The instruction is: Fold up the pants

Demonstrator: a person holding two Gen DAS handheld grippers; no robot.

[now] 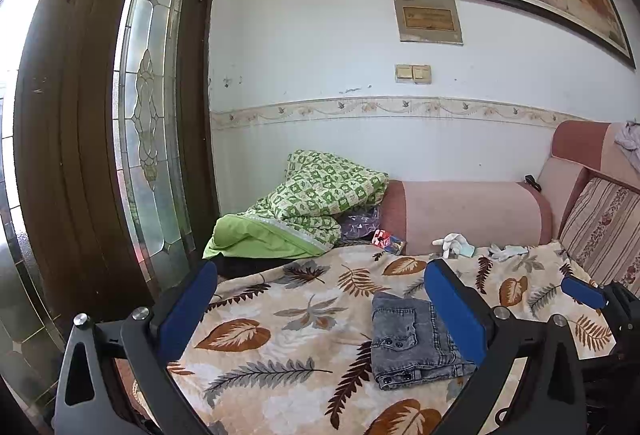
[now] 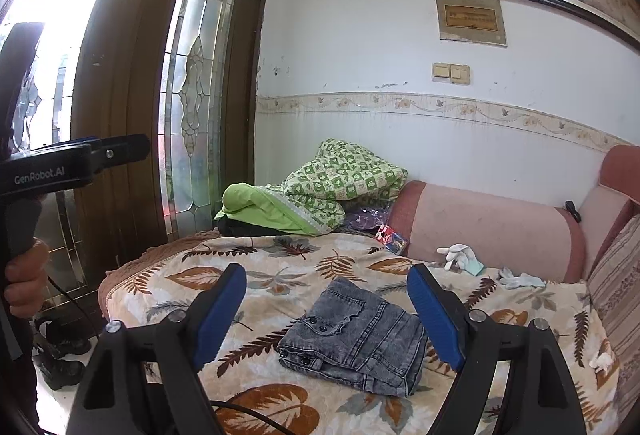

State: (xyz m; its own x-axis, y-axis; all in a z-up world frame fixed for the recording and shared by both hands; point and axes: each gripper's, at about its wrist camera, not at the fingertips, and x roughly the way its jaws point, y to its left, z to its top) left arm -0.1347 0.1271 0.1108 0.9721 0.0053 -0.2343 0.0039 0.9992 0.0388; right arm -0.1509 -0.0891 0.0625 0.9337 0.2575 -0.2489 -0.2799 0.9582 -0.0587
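**Mia:** White wall (image 2: 360, 35) at the back, and a big brown door (image 2: 120, 75) with pretty glass on the left side. What comes next?

**Ben:** Going right, I see a green blanket (image 2: 320, 187) in a heap at the far end of the bed. I think it was pushed back there to make room.

**Mia:** And the bed?

**Ben:** It has a bed cover (image 2: 280, 275) with brown and grey leaves on it. It looks flat and soft, so I think it makes a good spot for folding.

**Mia:** Where are the pants?

**Ben:** The pants (image 2: 356, 339) are grey jeans. They lie near the middle of the cover in a small thick bundle, with the buttons facing front. They look folded already, so I think the job is almost done.

**Mia:** Is anybody holding them?

**Ben:** No. The left gripper (image 1: 320, 299) has its blue pads spread wide, with nothing in between. The pants sit low between the pads in its view, but nothing touches them. The right gripper (image 2: 332, 299) is spread wide too, and it is empty. Both float above the bed, near the front edge.

**Mia:** Why so wide?

**Ben:** My guess is that they let go so the pants can rest.

**Mia:** What is farther right?

**Ben:** White gloves (image 2: 460, 255) lie by the pink bolster (image 2: 500, 231), well apart from the pants. Then comes a stripy cushion (image 2: 616, 295) at the far right.
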